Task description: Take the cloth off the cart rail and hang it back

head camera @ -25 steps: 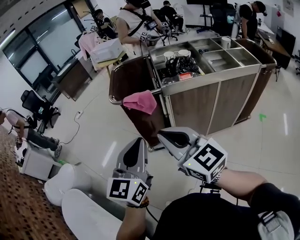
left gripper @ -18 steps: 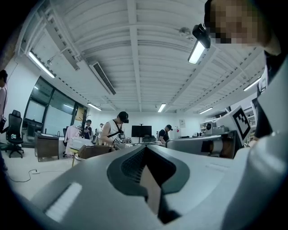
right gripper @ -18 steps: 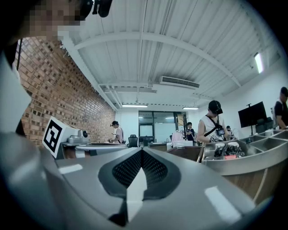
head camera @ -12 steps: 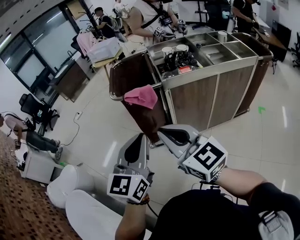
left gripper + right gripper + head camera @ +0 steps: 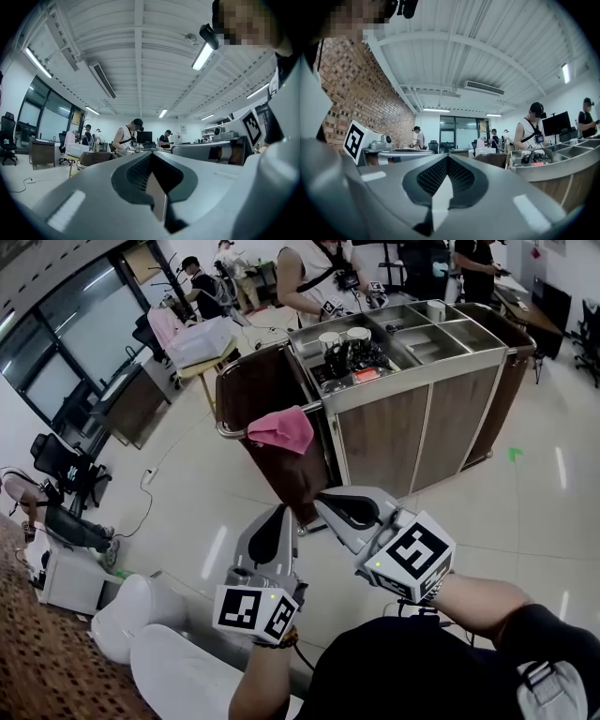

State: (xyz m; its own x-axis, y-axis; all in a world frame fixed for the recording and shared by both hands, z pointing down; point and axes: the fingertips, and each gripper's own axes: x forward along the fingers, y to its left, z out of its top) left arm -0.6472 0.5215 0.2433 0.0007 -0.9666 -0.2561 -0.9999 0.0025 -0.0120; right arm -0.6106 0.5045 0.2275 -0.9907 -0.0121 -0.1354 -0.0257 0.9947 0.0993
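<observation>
Pink cloth [image 5: 281,430] drapes over the rail [image 5: 225,431] at the cart's [image 5: 375,442] end, while the left gripper [image 5: 277,517] and right gripper [image 5: 328,505] hover short of the cart, jaws together, empty.

Right tool [image 5: 446,164], jaws together, empty.

Cloth [image 5: 281,430] drapes over the rail [image 5: 228,434] and covers that stretch of it. Right gripper [image 5: 322,506] blocks the cart's [image 5: 412,427] near bottom corner. Dark clutter [image 5: 354,360] in the cart's top bin is too small to name. Person [image 5: 323,277] behind the cart is cut off at the top edge.
</observation>
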